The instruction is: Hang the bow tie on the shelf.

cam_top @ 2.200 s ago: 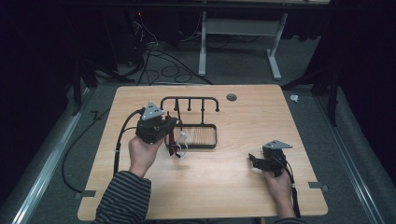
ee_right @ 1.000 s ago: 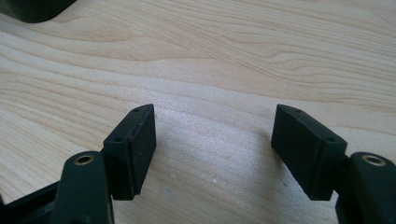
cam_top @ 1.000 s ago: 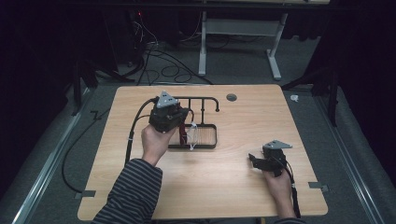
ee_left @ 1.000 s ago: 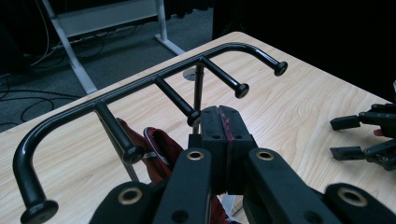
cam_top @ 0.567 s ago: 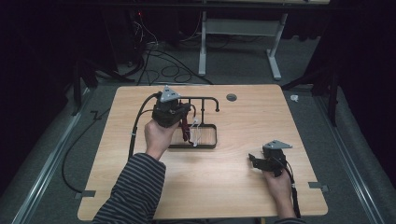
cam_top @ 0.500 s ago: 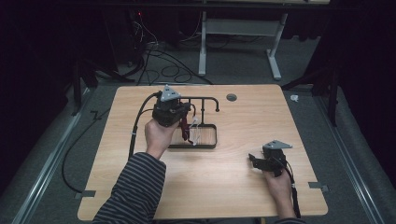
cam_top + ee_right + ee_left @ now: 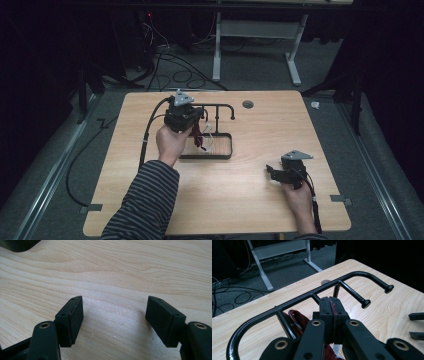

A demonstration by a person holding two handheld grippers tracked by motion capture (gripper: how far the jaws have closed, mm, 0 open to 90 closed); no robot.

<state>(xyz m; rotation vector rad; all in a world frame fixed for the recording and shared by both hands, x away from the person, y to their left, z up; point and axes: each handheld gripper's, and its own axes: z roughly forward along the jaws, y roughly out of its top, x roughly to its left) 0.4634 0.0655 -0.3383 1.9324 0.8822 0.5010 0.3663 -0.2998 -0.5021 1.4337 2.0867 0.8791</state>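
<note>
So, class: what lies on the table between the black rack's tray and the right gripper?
Nothing. In the high view, the stretch of wooden table between the tray and the open right gripper is bare wood.

Red strap (image 7: 298, 319) — lower end hidden behind tongs.

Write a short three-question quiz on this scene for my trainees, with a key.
1. True or false: the left gripper has its fingers closed on a red strap.
2. What sits between the right gripper fingers? A) the black rack B) only bare table C) a cable
3. Fill in: the black rack stands on a dark ____.

Key: 1 true, a red strip shows between the closed pads; 2 B, those fingers stand wide apart over the wooden table; 3 tray.
</note>
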